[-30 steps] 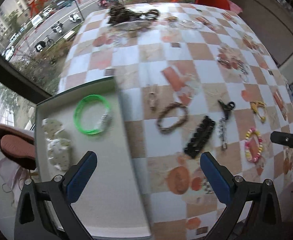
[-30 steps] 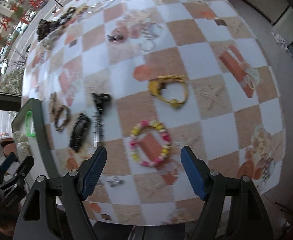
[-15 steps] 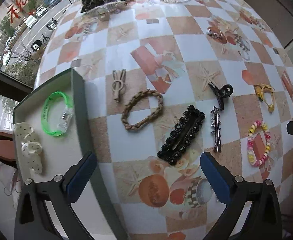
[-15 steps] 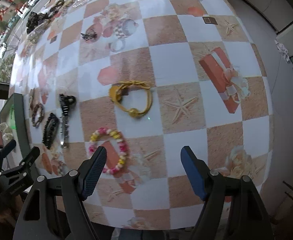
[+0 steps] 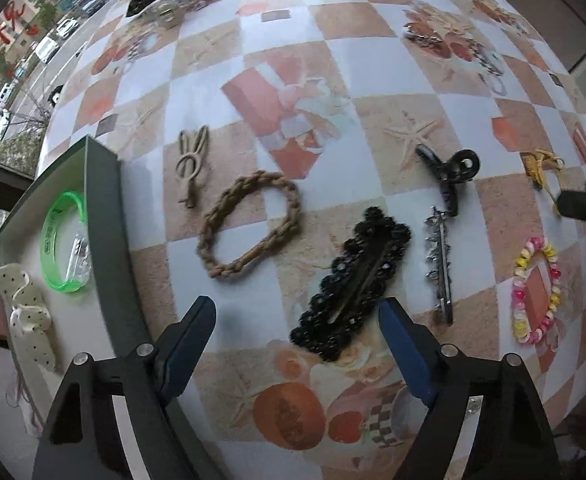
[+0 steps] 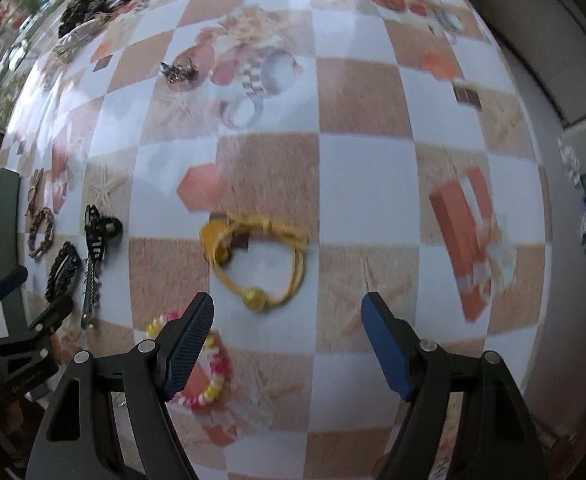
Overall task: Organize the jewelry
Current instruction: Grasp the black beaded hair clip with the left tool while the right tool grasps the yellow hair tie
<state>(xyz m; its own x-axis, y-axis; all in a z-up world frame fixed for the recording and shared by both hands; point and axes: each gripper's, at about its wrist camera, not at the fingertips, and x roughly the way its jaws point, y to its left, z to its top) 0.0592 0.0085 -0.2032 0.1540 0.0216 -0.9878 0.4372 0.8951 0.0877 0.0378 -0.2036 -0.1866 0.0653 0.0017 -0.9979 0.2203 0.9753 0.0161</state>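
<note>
Both tools released above the jewelry-strewn desk (image 5: 373, 64).
Left tool (image 5: 297, 322) gapes over the black lace clip (image 5: 353, 288); right tool (image 6: 287, 316) hovers, yellow bracelet (image 6: 257, 260) at its 12 o'clock.

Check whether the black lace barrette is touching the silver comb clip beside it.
Apart. The left wrist view shows a strip of bare tablecloth between the black lace barrette and the silver comb clip along their whole length.

The right tool's (image 6: 287, 338) finger hides part of the beaded bracelet (image 6: 213, 380).
</note>
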